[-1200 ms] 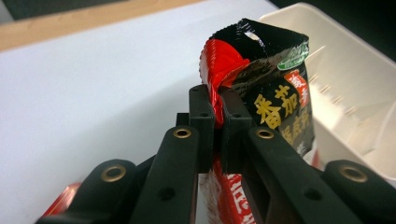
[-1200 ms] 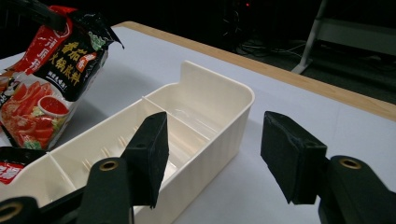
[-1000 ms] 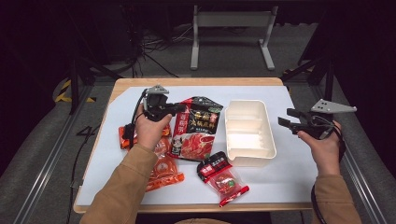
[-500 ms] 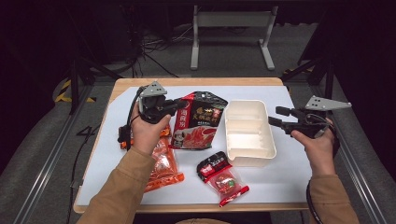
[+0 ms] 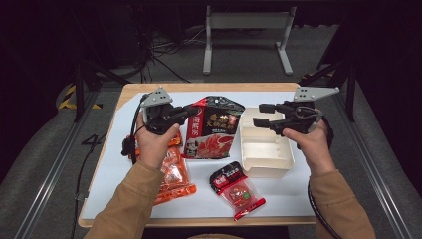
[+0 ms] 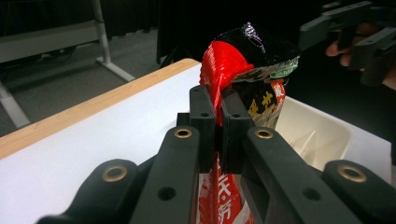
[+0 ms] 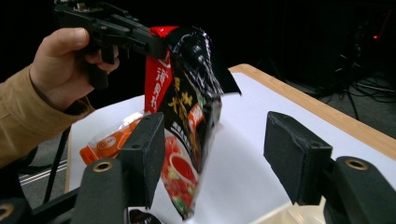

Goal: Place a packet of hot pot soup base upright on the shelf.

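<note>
The black-and-red pouch [image 5: 214, 127] is held lifted over the middle of the tabletop [image 5: 298, 199], its upper left corner clamped between the jaws of the left gripper [image 5: 191, 110]. The right gripper [image 5: 262, 114] is held above the far left corner of the white tray [image 5: 266, 152], just right of the pouch; its jaws have just been opening and stand apart, with nothing pressed between them. Open white surface is seen along the far edge behind the pouch and along the right edge beside the tray. On the near side, room is taken by a small red packet [image 5: 234, 186] in front of the tray and by orange packets [image 5: 171, 172] under the left forearm.
</note>
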